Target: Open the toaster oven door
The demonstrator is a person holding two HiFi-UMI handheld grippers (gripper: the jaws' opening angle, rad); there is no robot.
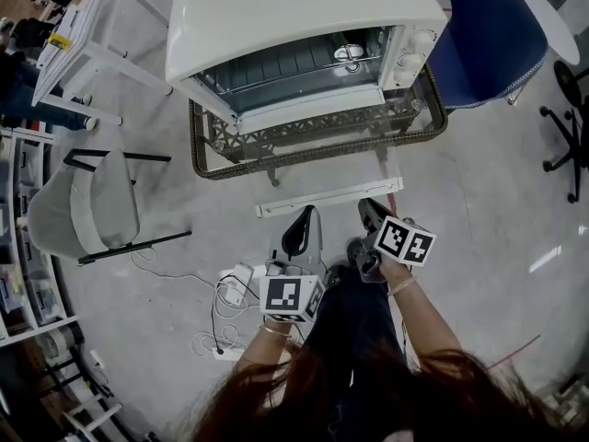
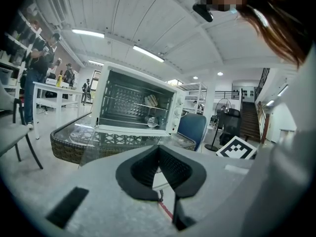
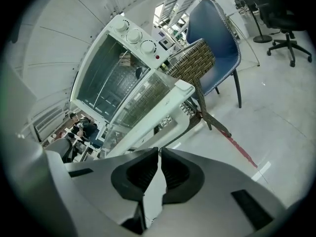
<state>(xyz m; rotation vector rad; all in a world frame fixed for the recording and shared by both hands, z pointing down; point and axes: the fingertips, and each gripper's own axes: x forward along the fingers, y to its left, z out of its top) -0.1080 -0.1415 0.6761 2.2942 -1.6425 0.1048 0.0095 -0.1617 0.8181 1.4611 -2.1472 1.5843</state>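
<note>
Left gripper (image 2: pixel 159 154) and right gripper (image 3: pixel 159 157) both clenched, empty, the right near the lowered toaster oven door handle (image 3: pixel 163 113)

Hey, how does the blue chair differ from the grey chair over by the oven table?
The blue chair is dark blue, while the grey chair is pale grey on a black frame. The blue chair stands close beside the wicker table; the grey chair stands well apart from it, on the opposite side. Both chairs are empty.
</note>
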